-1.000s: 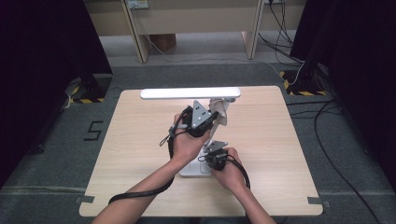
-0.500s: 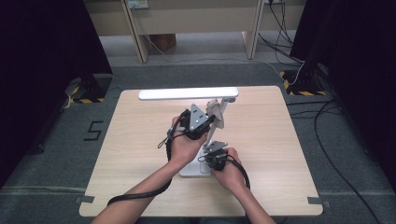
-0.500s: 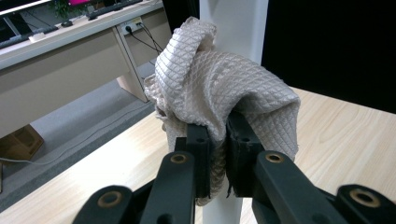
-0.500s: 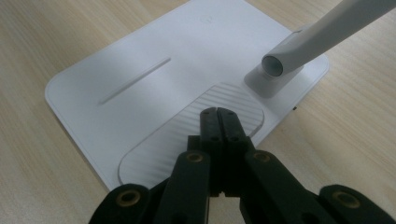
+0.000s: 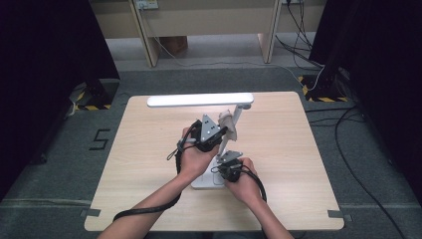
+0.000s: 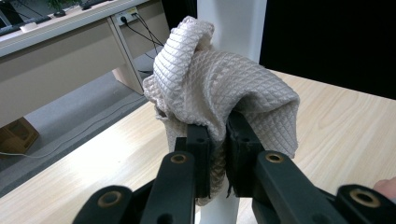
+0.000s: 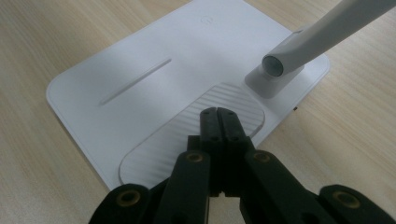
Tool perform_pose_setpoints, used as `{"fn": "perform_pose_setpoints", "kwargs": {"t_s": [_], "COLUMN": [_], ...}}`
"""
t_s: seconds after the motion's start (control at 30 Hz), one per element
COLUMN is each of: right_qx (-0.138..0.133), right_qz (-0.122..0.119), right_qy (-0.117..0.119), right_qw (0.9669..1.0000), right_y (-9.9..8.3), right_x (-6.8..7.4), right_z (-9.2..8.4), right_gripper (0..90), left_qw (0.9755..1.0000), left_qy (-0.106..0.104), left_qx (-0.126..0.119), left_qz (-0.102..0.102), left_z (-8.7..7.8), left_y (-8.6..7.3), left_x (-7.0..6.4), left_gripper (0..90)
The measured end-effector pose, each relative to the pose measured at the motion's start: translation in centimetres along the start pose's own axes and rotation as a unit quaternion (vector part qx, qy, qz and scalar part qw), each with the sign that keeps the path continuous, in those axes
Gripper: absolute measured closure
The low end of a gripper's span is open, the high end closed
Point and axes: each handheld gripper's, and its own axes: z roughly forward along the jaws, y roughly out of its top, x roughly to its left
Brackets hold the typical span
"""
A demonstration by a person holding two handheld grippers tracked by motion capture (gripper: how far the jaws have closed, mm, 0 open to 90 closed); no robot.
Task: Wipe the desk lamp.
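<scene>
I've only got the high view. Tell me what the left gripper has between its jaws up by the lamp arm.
Observer: The left gripper is shut on a beige quilted cloth, bunched against the white lamp arm.
Operator: Now report the right gripper; the hand hides its tips from me.
Observer: The right gripper has its jaws shut with nothing between them, their tips over the ribbed oval pad on the lamp base. Whether they press on it I cannot tell.
Operator: Say where the arm joins that base.
Observer: At a small socket near one corner of the base, just beyond the oval pad.
</scene>
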Motion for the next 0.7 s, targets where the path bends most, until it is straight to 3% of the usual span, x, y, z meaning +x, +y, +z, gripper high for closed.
{"fn": "perform_pose_setpoints", "kwargs": {"t_s": [0.7], "right_qx": [-0.002], "right_qz": [0.001], "right_qy": [0.001], "right_qw": [1.0000], "right_y": [0.0], "right_x": [0.1], "right_z": [0.0], "right_gripper": [90.0], "left_qw": [0.9999], "left_qy": [-0.004], "left_qx": [0.016], "left_qz": [0.003], "left_z": [0.5], "left_y": [-2.0], "left_x": [-0.2], "left_gripper": [81.1]}}
